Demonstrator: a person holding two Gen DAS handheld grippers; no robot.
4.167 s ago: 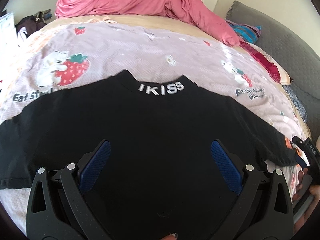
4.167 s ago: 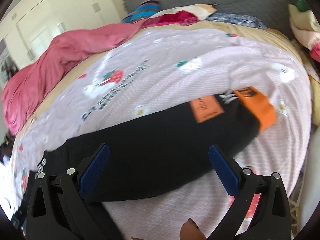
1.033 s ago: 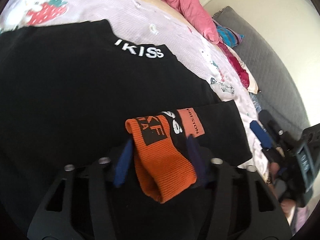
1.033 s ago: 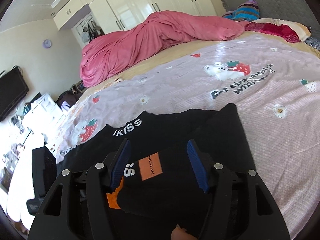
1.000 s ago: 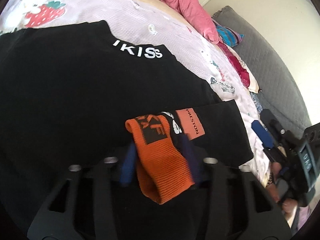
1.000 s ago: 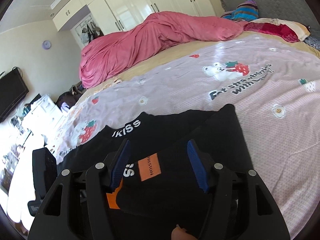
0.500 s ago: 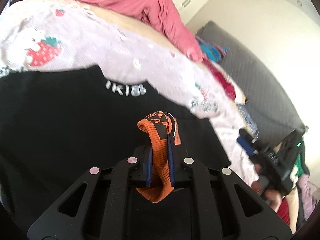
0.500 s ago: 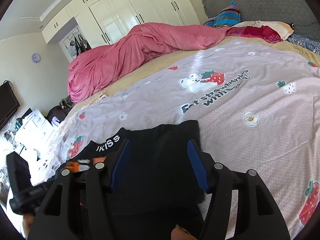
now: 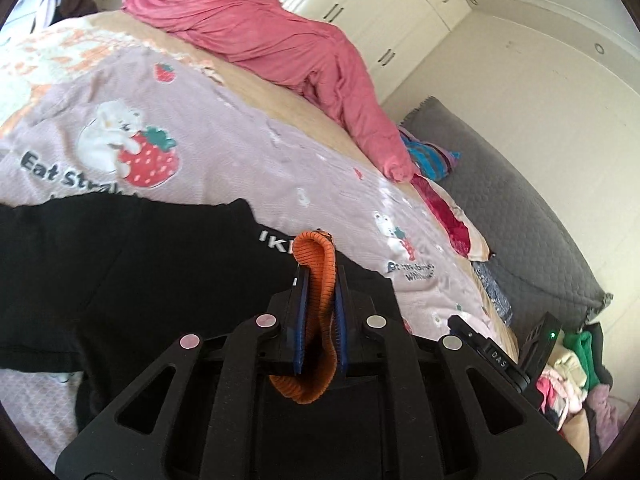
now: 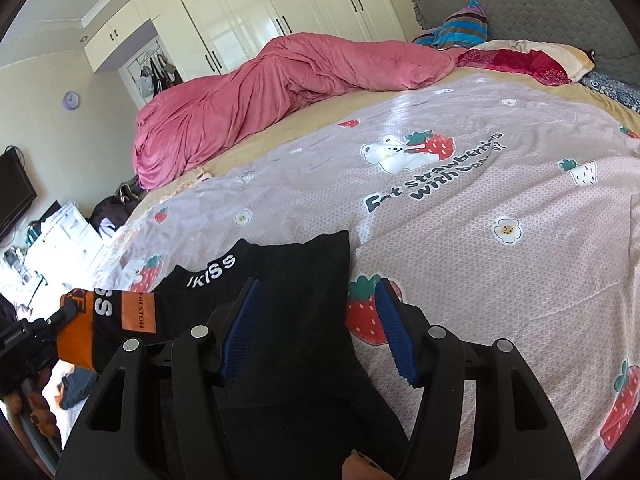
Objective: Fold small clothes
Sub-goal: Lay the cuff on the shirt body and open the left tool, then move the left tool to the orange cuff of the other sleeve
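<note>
A black top [image 9: 140,264] with white collar lettering lies spread on the strawberry-print bedspread [image 9: 224,128]. My left gripper [image 9: 318,280] is shut on the sleeve's orange cuff [image 9: 316,252], which is lifted above the top and droops behind the pads. In the right wrist view the cuff [image 10: 76,340] and the sleeve's orange patch [image 10: 138,312] stretch to the left, with the left gripper [image 10: 60,316] holding them. My right gripper [image 10: 316,304] stands open over the top's folded right edge [image 10: 308,264]; its pads press on nothing.
A bunched pink duvet [image 10: 280,80] lies along the far side of the bed. Pillows [image 10: 520,58] and a grey headboard [image 9: 520,220] are at the right. A pile of clothes [image 9: 568,368] sits beside the bed. White wardrobes [image 10: 260,20] line the wall.
The left gripper's jaws closed on the orange cuff and lifted it, drawing the sleeve away from the right gripper. The right gripper stayed open and has hardly moved.
</note>
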